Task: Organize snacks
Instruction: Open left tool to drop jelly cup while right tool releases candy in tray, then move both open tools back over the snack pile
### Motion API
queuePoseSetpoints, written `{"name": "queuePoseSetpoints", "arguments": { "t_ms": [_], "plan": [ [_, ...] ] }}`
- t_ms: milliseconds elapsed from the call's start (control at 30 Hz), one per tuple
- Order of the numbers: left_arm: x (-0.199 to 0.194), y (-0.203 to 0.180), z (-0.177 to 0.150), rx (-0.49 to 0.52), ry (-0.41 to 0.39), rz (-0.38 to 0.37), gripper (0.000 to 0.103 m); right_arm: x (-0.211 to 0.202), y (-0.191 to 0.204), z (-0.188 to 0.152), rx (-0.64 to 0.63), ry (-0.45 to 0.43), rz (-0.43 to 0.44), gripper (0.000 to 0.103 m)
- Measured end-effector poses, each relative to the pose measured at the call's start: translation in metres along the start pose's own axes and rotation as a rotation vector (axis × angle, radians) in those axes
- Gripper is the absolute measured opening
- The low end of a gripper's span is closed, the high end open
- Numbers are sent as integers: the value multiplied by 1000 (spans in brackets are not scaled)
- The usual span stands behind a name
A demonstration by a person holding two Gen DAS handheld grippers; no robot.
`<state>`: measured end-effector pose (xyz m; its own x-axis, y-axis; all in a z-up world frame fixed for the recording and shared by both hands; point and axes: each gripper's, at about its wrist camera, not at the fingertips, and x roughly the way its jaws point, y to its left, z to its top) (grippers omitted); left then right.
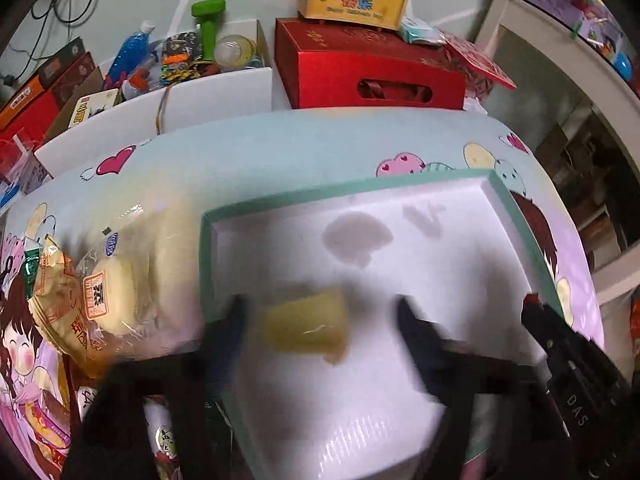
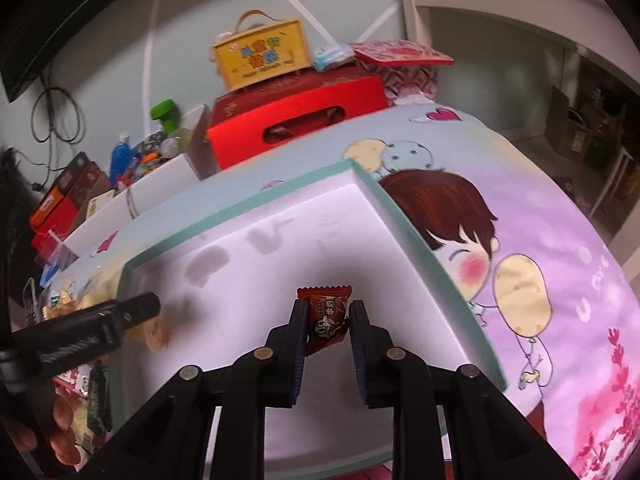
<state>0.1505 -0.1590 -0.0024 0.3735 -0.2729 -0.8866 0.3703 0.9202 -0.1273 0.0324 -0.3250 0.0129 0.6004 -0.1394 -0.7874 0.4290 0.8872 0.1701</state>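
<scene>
Snacks are being sorted into a white tray with a green rim that lies on a cartoon-print bed cover. The right hand-held gripper is clamped on a small red wrapped candy, held over the tray's middle. The left hand-held gripper stands wide apart near the tray's left edge, with a blurred yellow snack between its fingers, untouched. More bagged cakes lie on the cover just beyond that left edge. These packets look light, soft and crinkly, probably slippery; pinching across the body, not the crimped ends, should hold best without crushing.
</scene>
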Motion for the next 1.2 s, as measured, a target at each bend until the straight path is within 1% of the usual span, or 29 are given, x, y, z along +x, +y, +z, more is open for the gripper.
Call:
{"name": "queuePoseSetpoints", "arguments": {
  "t_ms": [100,133,167,200,233,267,333,400,467,500,567,700,800,967,1033,1100,1200],
  "plan": [
    [-6,2,-4,-2,-5,0,88,1,-6,0,27,20,4,24],
    [-10,2,-6,1,-10,8,88,0,-6,1,28,21,2,26],
    [-15,3,-8,5,-21,15,89,-2,-5,1,24,19,0,37],
    [-20,5,-11,8,-36,20,90,-3,-5,1,21,17,0,46],
    [-25,6,-13,9,-47,25,93,-5,-4,1,19,13,2,62],
    [-29,7,-16,10,-57,32,95,-8,-2,0,14,9,4,71],
    [-41,13,-23,7,-82,51,96,-10,2,0,1,7,1,73],
    [-50,20,-30,-4,-108,69,96,-12,6,-1,-16,10,-5,81],
    [-57,27,-37,-16,-127,88,96,-14,10,-3,-28,9,-8,100],
    [-62,32,-43,-24,-137,98,96,-15,11,-3,-31,8,-7,103],
    [-70,40,-51,-30,-151,109,96,-18,15,-5,-37,2,0,103],
    [-90,57,-68,-31,-181,165,96,-25,22,-9,-50,-11,11,103],
    [-107,70,-79,-59,-210,201,96,-30,29,-12,-63,-25,12,103],
    [-131,103,-98,-122,-236,259,96,-37,44,-17,-94,-28,42,103],
    [-139,116,-104,-151,-245,270,96,-41,50,-19,-105,-28,53,103],
    [-144,127,-109,-183,-251,271,97,-46,59,-21,-113,-31,78,103],
    [-156,153,-117,-255,-270,283,97,-53,75,-24,-125,-38,142,103]
  ]
}}
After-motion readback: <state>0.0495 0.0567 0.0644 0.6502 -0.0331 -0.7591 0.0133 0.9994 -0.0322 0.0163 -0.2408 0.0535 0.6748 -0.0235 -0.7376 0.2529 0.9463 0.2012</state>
